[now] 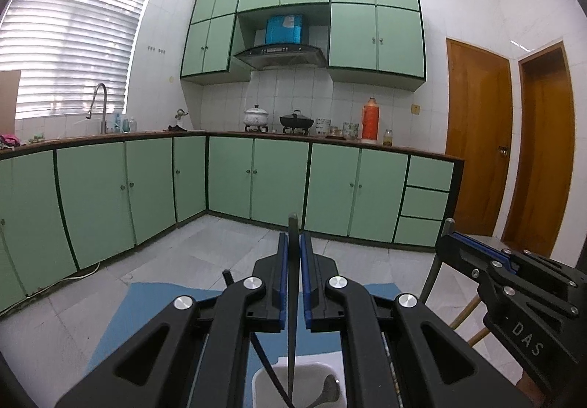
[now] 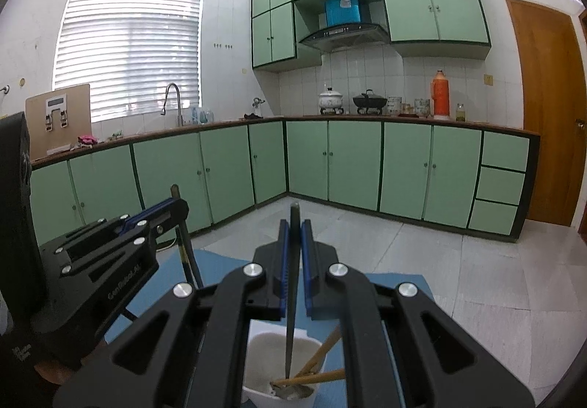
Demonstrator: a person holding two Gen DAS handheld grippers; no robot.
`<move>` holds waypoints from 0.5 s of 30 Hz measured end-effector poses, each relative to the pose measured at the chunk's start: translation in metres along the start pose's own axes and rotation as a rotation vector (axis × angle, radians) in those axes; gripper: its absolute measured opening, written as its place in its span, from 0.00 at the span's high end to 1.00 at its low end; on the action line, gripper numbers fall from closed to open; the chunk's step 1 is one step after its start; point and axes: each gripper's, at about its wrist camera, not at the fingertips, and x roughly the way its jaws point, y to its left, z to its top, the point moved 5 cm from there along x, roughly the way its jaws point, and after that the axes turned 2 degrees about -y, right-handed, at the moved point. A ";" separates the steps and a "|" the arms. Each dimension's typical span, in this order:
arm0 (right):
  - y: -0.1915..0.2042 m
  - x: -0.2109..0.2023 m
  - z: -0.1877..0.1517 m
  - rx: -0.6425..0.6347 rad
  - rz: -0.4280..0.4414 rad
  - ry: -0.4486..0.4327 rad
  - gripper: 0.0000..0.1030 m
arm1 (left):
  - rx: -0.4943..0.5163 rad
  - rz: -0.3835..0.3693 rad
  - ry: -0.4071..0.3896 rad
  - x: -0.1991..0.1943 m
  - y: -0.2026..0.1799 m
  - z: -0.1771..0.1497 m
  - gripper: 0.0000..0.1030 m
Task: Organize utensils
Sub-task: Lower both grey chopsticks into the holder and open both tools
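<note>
**Lowering two dark utensils into white holders**

Looking along the left gripper (image 1: 292,246), its blue pads pinch a thin dark utensil (image 1: 292,316), tip hanging over a white holder (image 1: 264,386) with a metal spoon (image 1: 328,391) inside. Releasing while tilted could drop it outside the rim.

From the right wrist, the right gripper (image 2: 293,235) clamps a dark-handled utensil (image 2: 291,316) reaching into a white cup (image 2: 256,345) holding wooden chopsticks (image 2: 315,367). Its lower end could snag them, tipping the cup.
</note>
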 end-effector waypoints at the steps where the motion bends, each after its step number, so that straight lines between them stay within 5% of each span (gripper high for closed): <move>1: 0.000 0.001 -0.003 0.000 0.000 0.005 0.94 | -0.001 0.001 0.009 0.002 0.001 -0.004 0.93; 15: 0.004 0.004 -0.018 -0.007 -0.009 0.039 0.94 | 0.011 0.020 0.038 0.002 0.004 -0.025 0.93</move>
